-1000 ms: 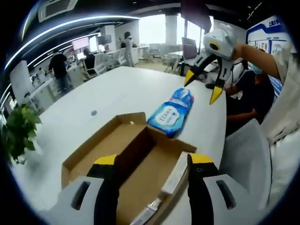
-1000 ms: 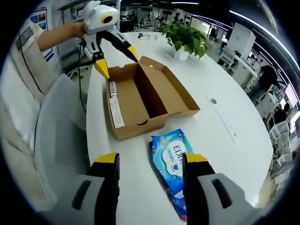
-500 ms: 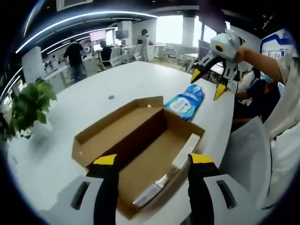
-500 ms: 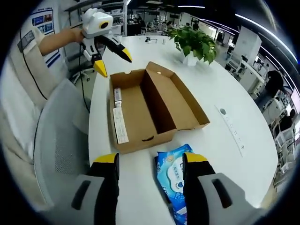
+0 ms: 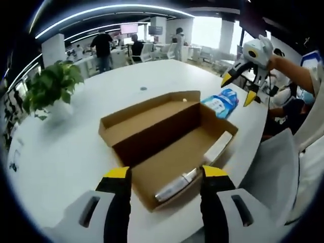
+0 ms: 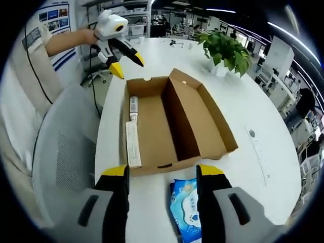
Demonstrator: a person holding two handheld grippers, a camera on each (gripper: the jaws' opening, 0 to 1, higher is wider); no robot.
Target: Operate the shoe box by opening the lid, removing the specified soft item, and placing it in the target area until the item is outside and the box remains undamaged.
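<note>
The brown cardboard shoe box [image 5: 152, 119] lies open on the white table [image 5: 66, 152], its lid folded back flat beside the base. A silver tube [image 5: 174, 186] and a white paper strip [image 5: 217, 147] lie in the base. The blue soft wipes pack [image 5: 221, 103] rests on the table just past the box's far end. My left gripper [image 5: 165, 174] hangs open over the near end of the box, holding nothing. My right gripper [image 5: 237, 90] hovers open above the pack. In the right gripper view, the pack [image 6: 187, 207] lies between my right gripper's [image 6: 162, 172] open jaws, with the box [image 6: 152, 126] beyond and my left gripper [image 6: 127, 66] at the far end.
A potted plant [image 5: 50, 88] stands on the table left of the box, also seen as the plant [image 6: 225, 48]. A grey mesh chair [image 6: 61, 152] is pushed up to the table edge beside the box. People stand at desks far behind.
Both grippers have drawn back and up, so the box shows more fully in each view. The wipes pack lies where it was. Both grippers stay open.
</note>
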